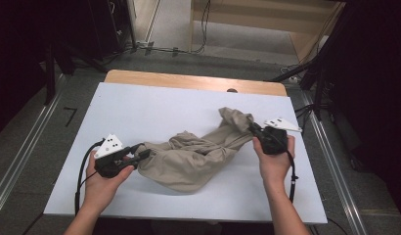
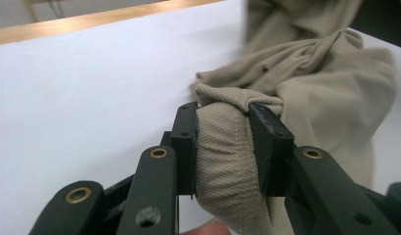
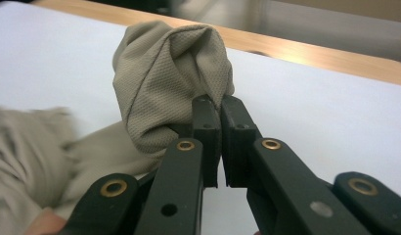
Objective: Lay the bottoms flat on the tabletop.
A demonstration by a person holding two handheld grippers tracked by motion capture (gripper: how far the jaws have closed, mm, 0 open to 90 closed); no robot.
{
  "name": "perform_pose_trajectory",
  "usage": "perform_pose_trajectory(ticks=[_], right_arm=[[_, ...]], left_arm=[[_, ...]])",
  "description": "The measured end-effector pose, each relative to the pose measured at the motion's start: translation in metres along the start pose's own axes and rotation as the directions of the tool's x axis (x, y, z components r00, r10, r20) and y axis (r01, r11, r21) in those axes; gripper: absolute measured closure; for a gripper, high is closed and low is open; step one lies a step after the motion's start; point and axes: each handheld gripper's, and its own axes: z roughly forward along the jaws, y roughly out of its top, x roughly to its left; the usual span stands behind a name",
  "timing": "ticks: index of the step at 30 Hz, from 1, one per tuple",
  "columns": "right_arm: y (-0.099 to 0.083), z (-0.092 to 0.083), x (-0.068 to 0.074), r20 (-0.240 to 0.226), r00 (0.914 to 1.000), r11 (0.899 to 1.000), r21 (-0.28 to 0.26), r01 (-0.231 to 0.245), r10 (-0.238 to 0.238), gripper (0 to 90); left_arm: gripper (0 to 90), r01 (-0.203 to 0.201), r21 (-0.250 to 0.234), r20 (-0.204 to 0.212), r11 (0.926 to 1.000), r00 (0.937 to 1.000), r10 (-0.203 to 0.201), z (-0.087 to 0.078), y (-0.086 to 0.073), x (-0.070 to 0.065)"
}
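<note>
A crumpled beige garment [image 1: 198, 154] lies across the white table top [image 1: 149, 112], stretched between both hands. My left gripper [image 1: 145, 154] holds its left end; in the left gripper view the jaws press on a thick fold of the beige garment [image 2: 225, 156] near my left gripper [image 2: 222, 115] tips. My right gripper [image 1: 253, 129] grips the right end, which stands up in a bunch. In the right gripper view my right gripper [image 3: 221, 105] has its jaws nearly together, pinching an edge of the beige garment [image 3: 169, 78] that rises above them.
The white table top has a bare wooden strip [image 1: 189, 81] along its far edge. Cables [image 1: 83, 166] trail from both grippers. Metal rails [image 1: 22, 156] and dark stands flank the table on the floor.
</note>
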Motion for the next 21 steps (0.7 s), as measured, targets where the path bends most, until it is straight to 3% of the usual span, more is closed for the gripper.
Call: perform_pose_trajectory(ticks=[1,2,3,4,5,6,7,8,10,11,12,13,17,20,21], right_arm=[[0.000,0.000,0.000,0.000,1.0000,1.000,0.000,0.000,0.000,84.4],[-0.005,-0.001,-0.009,0.024,0.9996,1.000,0.012,-0.014,0.013,83.9],[-0.017,-0.002,-0.022,0.069,0.9970,0.999,0.030,-0.038,0.035,73.5],[-0.023,-0.003,-0.027,0.075,0.9963,0.999,0.026,-0.043,0.041,63.4],[-0.027,-0.003,-0.031,0.043,0.9979,0.999,0.024,-0.049,0.047,53.8],[-0.027,-0.003,-0.031,0.043,0.9979,0.999,0.024,-0.049,0.047,53.8],[-0.030,-0.005,-0.032,-0.002,0.9989,0.999,0.011,-0.046,0.046,46.3],[-0.034,-0.008,-0.027,-0.058,0.9983,1.000,-0.014,-0.009,0.008,38.5],[-0.035,-0.006,-0.016,-0.129,0.9905,0.999,-0.016,0.046,-0.047,37.0],[-0.035,-0.006,-0.016,-0.129,0.9905,0.999,-0.016,0.046,-0.047,37.0],[-0.037,0.001,-0.003,-0.206,0.9751,0.996,0.000,0.084,-0.082,36.4],[-0.038,0.005,0.005,-0.250,0.9639,0.995,0.011,0.096,-0.090,35.9],[-0.039,0.025,0.036,-0.348,0.9270,0.987,0.022,0.157,-0.140,33.5],[-0.039,0.048,0.054,-0.439,0.8921,0.985,0.077,0.156,-0.107,31.2],[-0.040,0.055,0.058,-0.441,0.8916,0.981,0.103,0.162,-0.101,35.2]], left_arm=[[67.4,0.005,0.002,-0.008,1.0000,1.0000,-0.005,0.000,-0.001,0.003],[67.4,0.010,0.007,-0.016,0.9999,0.9998,-0.010,0.001,-0.002,0.006],[67.1,0.024,0.020,-0.013,0.9995,0.9996,-0.024,0.002,-0.005,0.010],[66.5,0.038,0.028,0.008,0.9989,0.9992,-0.039,0.003,-0.007,0.011],[65.1,0.038,0.028,0.008,0.9989,0.9992,-0.039,0.003,-0.007,0.011],[65.1,0.046,0.029,0.027,0.9985,0.9986,-0.046,0.003,-0.008,0.011],[61.3,0.040,0.026,0.027,0.9988,0.9988,-0.041,0.004,-0.010,0.009],[50.5,0.044,0.029,0.035,0.9986,0.9984,-0.045,0.005,-0.012,0.007],[51.7,0.051,0.028,0.046,0.9983,0.9976,-0.052,0.006,-0.013,0.007],[51.7,0.060,0.033,0.048,0.9976,0.9969,-0.062,0.007,-0.014,0.006],[53.3,0.071,0.063,0.043,0.9955,0.9964,-0.073,0.012,-0.016,0.005],[53.2,0.076,0.073,0.047,0.9944,0.9957,-0.079,0.014,-0.017,0.005],[52.5,0.093,0.122,0.025,0.9883,0.9951,-0.096,0.024,-0.020,0.004],[55.2,0.138,0.181,-0.005,0.9737,0.9902,-0.139,0.034,-0.020,0.007],[57.7,0.145,0.189,0.000,0.9712,0.9890,-0.148,0.036,-0.019,0.008]])
